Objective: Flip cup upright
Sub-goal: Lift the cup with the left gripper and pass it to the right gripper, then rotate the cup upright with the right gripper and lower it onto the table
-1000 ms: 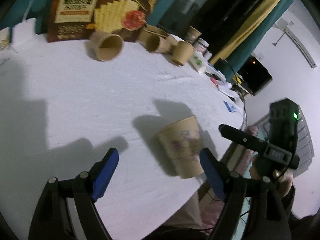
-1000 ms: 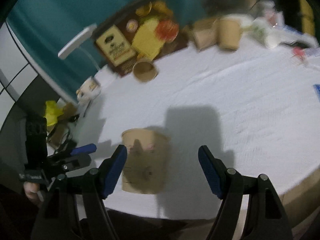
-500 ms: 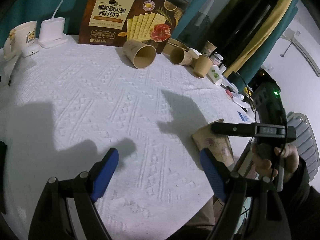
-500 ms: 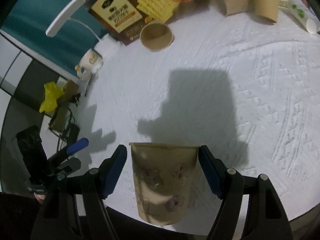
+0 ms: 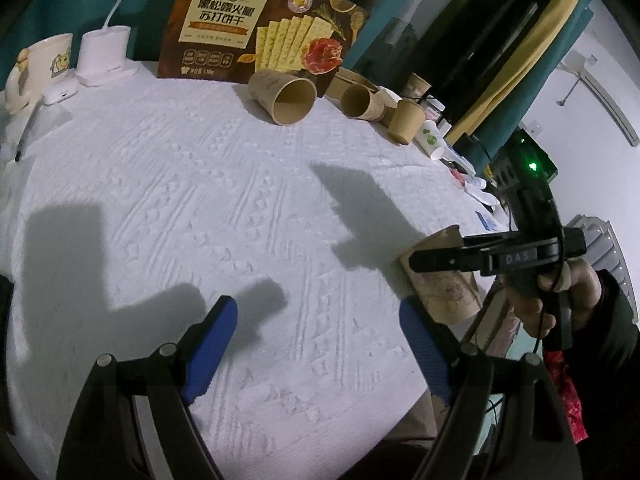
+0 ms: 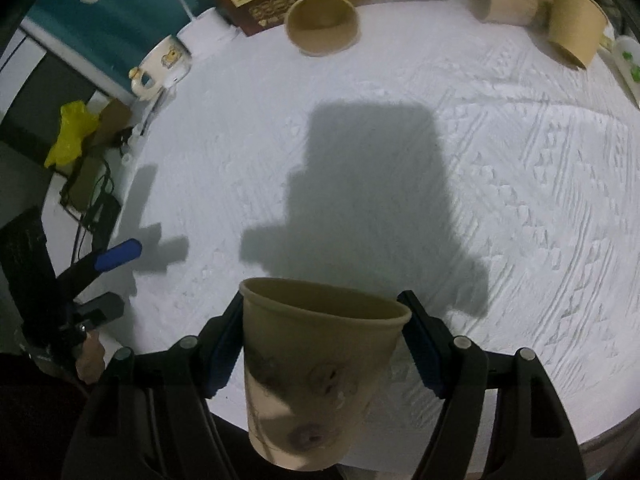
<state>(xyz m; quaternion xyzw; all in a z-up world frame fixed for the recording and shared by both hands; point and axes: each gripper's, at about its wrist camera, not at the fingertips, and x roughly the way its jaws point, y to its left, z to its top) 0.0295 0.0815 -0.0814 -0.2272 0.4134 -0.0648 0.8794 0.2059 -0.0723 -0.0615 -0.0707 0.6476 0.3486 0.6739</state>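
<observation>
Jaws spread wide on the left gripper [image 5: 318, 326], low over the white tablecloth [image 5: 180, 184]; the cup [image 5: 444, 276] sits at the table's right edge, pinched by the right gripper [image 5: 416, 258]. From the right wrist, blue pads [image 6: 420, 344] clamp the cup [image 6: 316, 372] near its rim, mouth tilted upward.
</observation>
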